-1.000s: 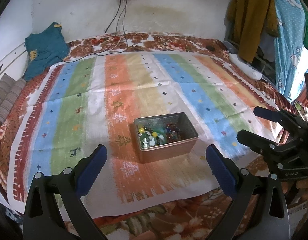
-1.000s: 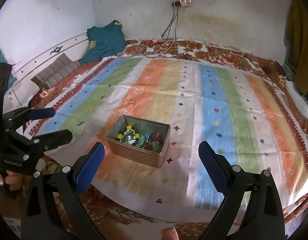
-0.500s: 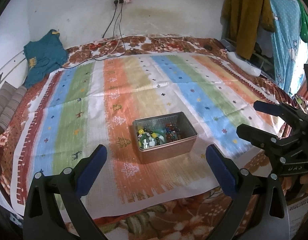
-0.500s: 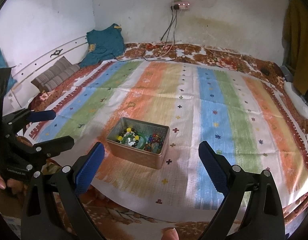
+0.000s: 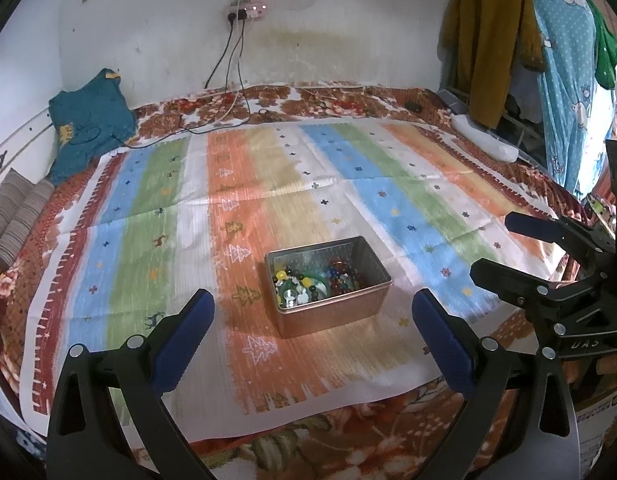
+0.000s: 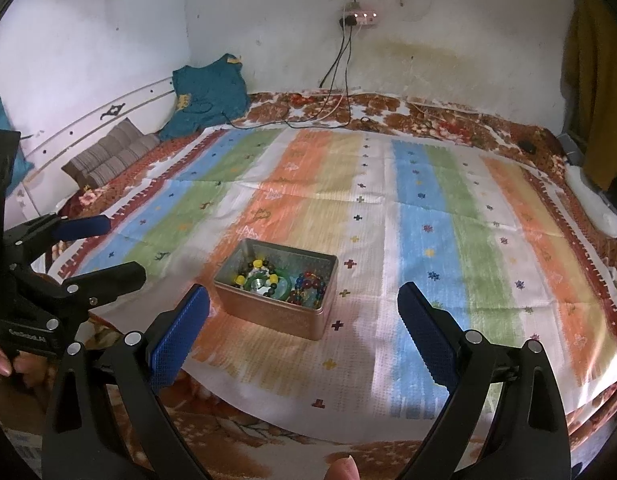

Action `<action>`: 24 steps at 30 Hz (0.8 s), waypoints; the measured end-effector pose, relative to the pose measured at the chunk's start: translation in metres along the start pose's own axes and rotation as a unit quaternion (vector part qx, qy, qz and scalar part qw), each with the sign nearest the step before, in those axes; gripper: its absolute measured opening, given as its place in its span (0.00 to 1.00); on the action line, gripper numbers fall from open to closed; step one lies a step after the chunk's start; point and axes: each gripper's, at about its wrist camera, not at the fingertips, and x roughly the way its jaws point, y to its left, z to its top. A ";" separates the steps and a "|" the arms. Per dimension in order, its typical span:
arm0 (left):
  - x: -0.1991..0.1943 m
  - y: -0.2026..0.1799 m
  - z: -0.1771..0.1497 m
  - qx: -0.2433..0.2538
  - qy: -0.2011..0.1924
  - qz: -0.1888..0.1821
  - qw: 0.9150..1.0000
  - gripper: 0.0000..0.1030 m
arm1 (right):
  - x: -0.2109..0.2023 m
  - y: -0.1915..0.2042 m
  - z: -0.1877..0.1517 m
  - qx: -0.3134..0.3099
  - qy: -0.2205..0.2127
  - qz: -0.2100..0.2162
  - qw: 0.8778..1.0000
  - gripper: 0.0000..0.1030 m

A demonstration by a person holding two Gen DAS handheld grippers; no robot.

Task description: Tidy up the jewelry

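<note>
Both hand-held grippers, left (image 5: 313, 332) and right (image 6: 303, 326), are wide and empty. Risk: beaded jewelry (image 6: 282, 282) tangles, so lifting one strand may tip the tin (image 6: 268, 312) on the soft bed (image 6: 448, 216)

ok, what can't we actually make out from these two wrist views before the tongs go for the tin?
- Jewelry in the metal tin: a tangled heap in both views, too small to count pieces or tell their types.
- Tin floor: covered by beads; the near wall hides part of it.
- Striped cloth: motion-blurred, small motifs smeared.
- Item on the bed's far right: its right end runs under the hanging clothes in the left wrist view.
- Both tongs' handles: cut off by the bottom edge.
</note>
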 end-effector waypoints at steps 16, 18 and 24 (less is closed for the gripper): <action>-0.001 0.000 0.000 0.000 -0.001 0.000 1.000 0.94 | -0.003 0.004 0.001 -0.008 -0.007 0.001 1.000 0.95; -0.001 0.000 0.000 0.000 -0.001 0.000 1.000 0.94 | -0.004 0.004 0.002 -0.009 -0.010 0.000 1.000 0.95; -0.002 0.000 0.001 0.003 -0.001 -0.004 1.000 0.94 | -0.008 0.003 0.001 -0.007 -0.023 -0.003 1.000 0.95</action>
